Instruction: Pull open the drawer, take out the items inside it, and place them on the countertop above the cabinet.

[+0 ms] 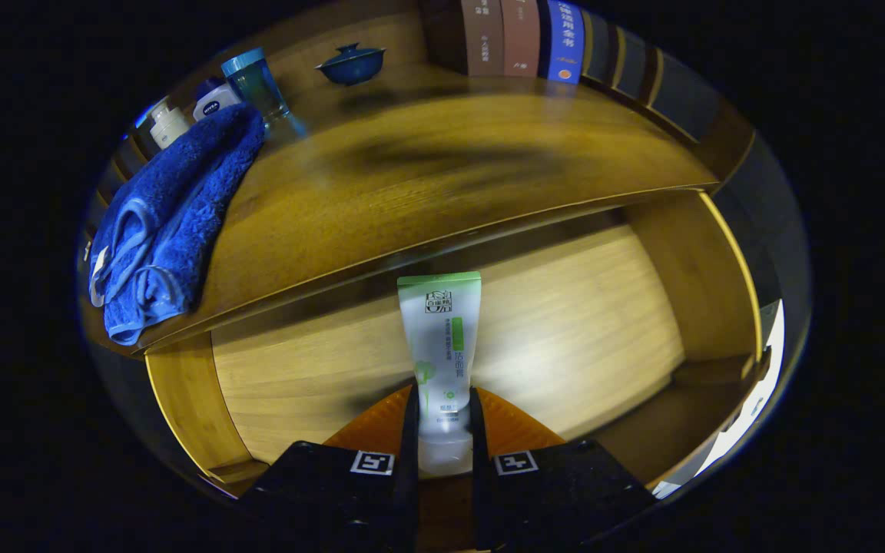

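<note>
Tube pinched over the open drawer (273, 369)

My claw (442, 430) pinched the tube (440, 346) at twelve o'clock; lifting carelessly, I judged its top could snag the countertop (412, 192) edge and slip free.

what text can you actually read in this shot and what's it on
"NIVEA": on the white jar behind the blue towel.
Tube, gripped between the shut tongs: green print, too small to read.
Blue book spine and brown book spines: characters too blurred to read.
Square markers on the tongs: patterns, no words.
</note>
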The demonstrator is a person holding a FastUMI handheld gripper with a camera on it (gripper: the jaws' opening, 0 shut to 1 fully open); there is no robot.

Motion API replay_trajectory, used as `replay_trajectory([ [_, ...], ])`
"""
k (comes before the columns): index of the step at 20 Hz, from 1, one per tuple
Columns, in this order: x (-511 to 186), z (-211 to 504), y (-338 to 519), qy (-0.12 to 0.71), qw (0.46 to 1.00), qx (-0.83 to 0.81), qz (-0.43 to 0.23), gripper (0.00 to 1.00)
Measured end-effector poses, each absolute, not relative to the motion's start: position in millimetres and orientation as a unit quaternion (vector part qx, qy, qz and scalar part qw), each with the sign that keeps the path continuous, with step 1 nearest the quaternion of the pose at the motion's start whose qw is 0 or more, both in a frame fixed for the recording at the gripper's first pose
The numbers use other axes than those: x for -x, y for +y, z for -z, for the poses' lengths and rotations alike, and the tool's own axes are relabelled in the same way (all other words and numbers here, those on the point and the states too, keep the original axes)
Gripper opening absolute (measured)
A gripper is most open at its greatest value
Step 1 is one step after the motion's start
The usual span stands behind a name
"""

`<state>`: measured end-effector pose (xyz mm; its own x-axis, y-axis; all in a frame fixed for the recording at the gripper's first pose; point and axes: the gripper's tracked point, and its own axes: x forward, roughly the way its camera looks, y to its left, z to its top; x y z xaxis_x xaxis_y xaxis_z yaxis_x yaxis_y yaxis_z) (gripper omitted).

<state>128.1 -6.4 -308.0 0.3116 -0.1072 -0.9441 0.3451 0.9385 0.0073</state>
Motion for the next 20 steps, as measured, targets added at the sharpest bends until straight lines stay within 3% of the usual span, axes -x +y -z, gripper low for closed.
replay_trajectory([
  [10, -96, 211, 9, 0.561, 0.806, -0.097, 0.165, 0.32],
  [16, -144, 158, 12, 0.509, 0.846, -0.084, 0.132, 0.32],
  [20, -192, 169, 12, 0.505, 0.856, -0.054, 0.097, 0.32],
])
